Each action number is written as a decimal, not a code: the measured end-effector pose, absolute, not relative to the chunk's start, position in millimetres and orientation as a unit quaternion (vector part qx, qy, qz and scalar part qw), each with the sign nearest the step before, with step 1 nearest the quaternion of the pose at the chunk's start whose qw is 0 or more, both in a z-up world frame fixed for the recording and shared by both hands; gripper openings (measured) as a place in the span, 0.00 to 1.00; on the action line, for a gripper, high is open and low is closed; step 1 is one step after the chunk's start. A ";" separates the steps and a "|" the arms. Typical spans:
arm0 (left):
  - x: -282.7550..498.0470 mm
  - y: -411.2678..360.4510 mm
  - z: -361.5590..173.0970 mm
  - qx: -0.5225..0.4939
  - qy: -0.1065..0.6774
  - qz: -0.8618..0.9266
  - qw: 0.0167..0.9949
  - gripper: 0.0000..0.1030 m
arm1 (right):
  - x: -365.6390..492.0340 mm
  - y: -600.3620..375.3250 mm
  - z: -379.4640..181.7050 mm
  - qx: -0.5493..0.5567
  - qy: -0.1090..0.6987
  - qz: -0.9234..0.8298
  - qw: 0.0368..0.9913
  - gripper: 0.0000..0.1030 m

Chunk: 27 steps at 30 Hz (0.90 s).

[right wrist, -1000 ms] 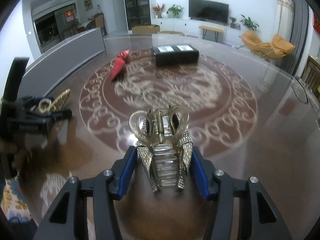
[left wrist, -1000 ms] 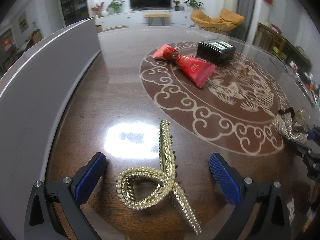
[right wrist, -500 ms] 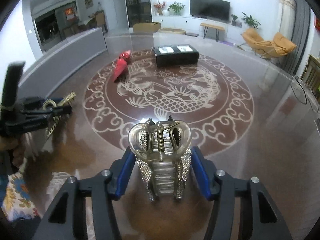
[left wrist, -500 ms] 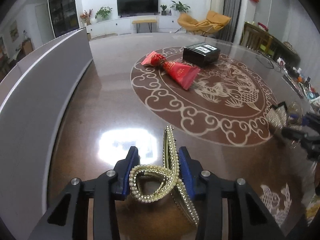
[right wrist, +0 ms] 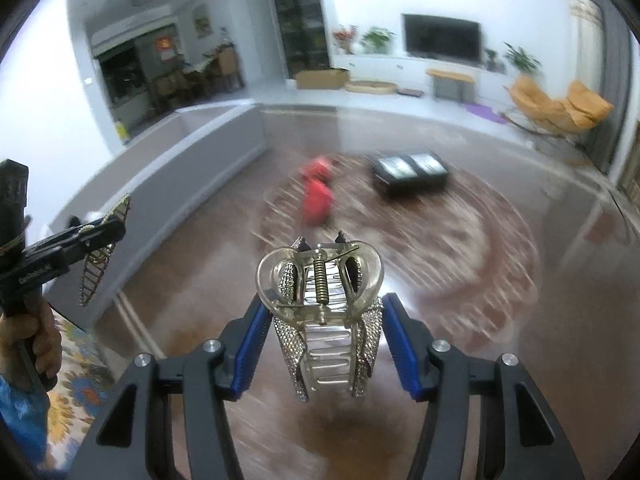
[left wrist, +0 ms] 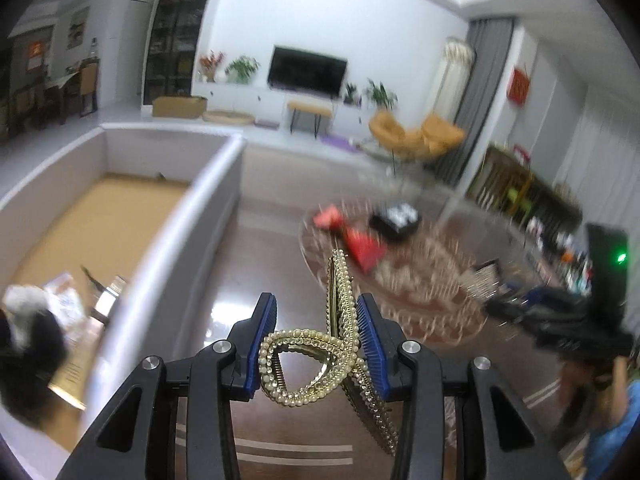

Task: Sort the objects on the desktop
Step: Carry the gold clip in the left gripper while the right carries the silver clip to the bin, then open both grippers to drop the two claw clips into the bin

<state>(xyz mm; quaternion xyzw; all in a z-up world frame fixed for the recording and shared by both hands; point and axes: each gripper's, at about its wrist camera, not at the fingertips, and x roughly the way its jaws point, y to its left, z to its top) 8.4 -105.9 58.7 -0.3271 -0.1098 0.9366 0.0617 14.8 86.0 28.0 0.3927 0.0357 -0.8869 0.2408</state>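
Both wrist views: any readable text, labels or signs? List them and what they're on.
None is legible.
Black box: white top labels, motion-blurred.
Left gripper: pale lettering on its body, too small and blurred.
Red wall hanging: no characters resolvable.
Red poster: blurred.

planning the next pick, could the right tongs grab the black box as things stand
Probably not yet: the right tongs are already shut on the clear hair claw, though nothing lies between them and the black box.

Both wrist cameras look closely along their tongs, angled down, sharing the patterned table (left wrist: 432,312) and television (right wrist: 442,38).
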 end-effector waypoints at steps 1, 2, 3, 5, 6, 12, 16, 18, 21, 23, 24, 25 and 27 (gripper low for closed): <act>11.1 -119.5 71.3 -0.319 -0.117 0.939 0.057 0.41 | 12.8 71.6 35.7 0.387 0.036 -0.886 0.254 0.55; 13.0 -131.4 80.1 -0.315 -0.121 0.940 0.052 0.41 | 9.9 49.6 48.1 0.379 0.036 -0.883 0.273 0.55; 13.8 -145.5 88.9 -0.313 -0.127 0.940 0.046 0.41 | 7.5 33.0 57.0 0.373 0.035 -0.881 0.289 0.55; 14.9 -176.7 102.7 -0.313 -0.137 0.939 0.026 0.41 | 3.4 -5.1 74.9 0.360 0.033 -0.875 0.321 0.55; 14.6 -197.3 108.2 -0.316 -0.133 0.940 0.007 0.41 | 0.8 -29.1 85.0 0.353 0.035 -0.871 0.340 0.55; 10.7 -282.4 93.4 -0.367 -0.123 0.918 -0.087 0.41 | -8.4 -181.5 120.4 0.327 0.071 -0.838 0.432 0.55; 5.6 -317.6 64.2 -0.410 -0.123 0.895 -0.127 0.40 | -11.1 -261.8 106.3 0.338 0.114 -0.816 0.456 0.55; 4.4 -329.6 47.8 -0.432 -0.128 0.882 -0.138 0.41 | -15.9 -292.2 89.8 0.357 0.129 -0.805 0.457 0.55; 3.9 -343.3 25.4 -0.466 -0.133 0.856 -0.179 0.53 | -18.5 -323.9 63.3 0.389 0.168 -0.793 0.438 0.57; 4.4 -344.8 18.7 -0.475 -0.136 0.847 -0.198 0.79 | -17.1 -335.2 52.4 0.392 0.195 -0.797 0.417 0.81; 6.1 -345.0 17.0 -0.473 -0.138 0.846 -0.206 0.85 | -15.8 -333.7 48.3 0.392 0.198 -0.798 0.413 0.86; 7.1 -344.4 16.7 -0.469 -0.139 0.848 -0.205 0.85 | -14.7 -332.5 47.1 0.390 0.198 -0.800 0.411 0.90; 7.3 -339.7 17.8 -0.465 -0.138 0.851 -0.201 0.86 | -14.9 -324.8 49.2 0.382 0.190 -0.806 0.411 0.90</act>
